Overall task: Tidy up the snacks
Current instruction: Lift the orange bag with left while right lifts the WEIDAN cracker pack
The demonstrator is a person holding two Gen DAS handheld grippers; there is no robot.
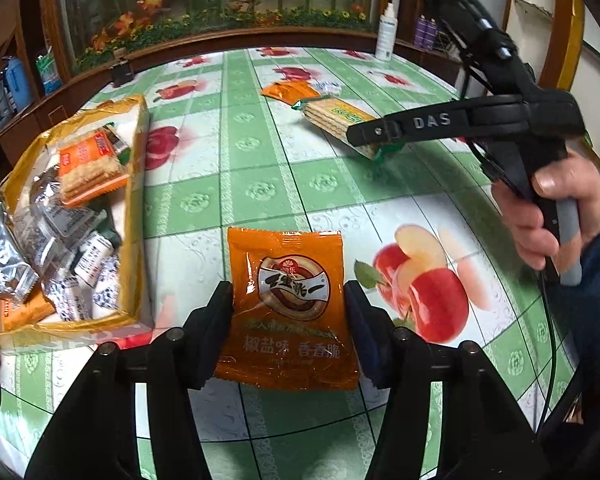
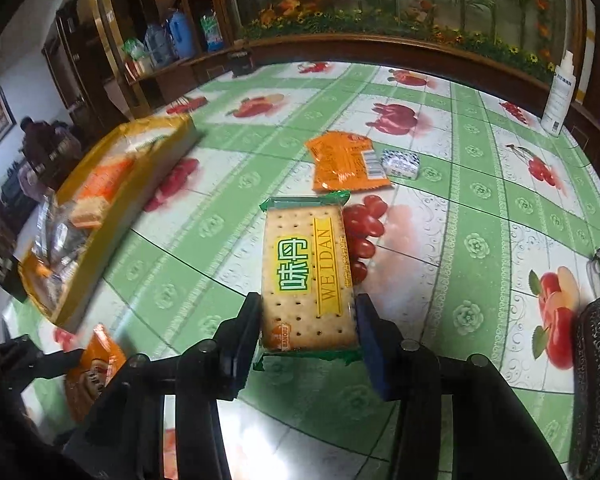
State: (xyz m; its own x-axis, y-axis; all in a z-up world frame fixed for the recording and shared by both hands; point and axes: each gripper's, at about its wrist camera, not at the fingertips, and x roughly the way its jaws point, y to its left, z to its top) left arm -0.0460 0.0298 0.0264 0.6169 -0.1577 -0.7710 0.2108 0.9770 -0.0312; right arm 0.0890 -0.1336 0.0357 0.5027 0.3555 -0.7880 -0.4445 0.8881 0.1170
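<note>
Evidently both pairs of fingers are clamping light, crushable packets by their side edges: left gripper (image 1: 288, 312) gripping the orange snack sachet (image 1: 288, 304), right gripper (image 2: 308, 328) squeezing the stiff Weidan cracker pack (image 2: 306, 276).

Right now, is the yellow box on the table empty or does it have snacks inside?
It has snacks inside. The yellow box is open on top and holds an orange cracker pack and several silver packets.

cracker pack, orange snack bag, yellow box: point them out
clear-wrapped cracker pack (image 2: 306, 276), right wrist view, green label
orange foil snack bag (image 1: 288, 308), left wrist view, round logo
yellow cardboard box (image 1: 140, 128), left wrist view, far corner wall
</note>
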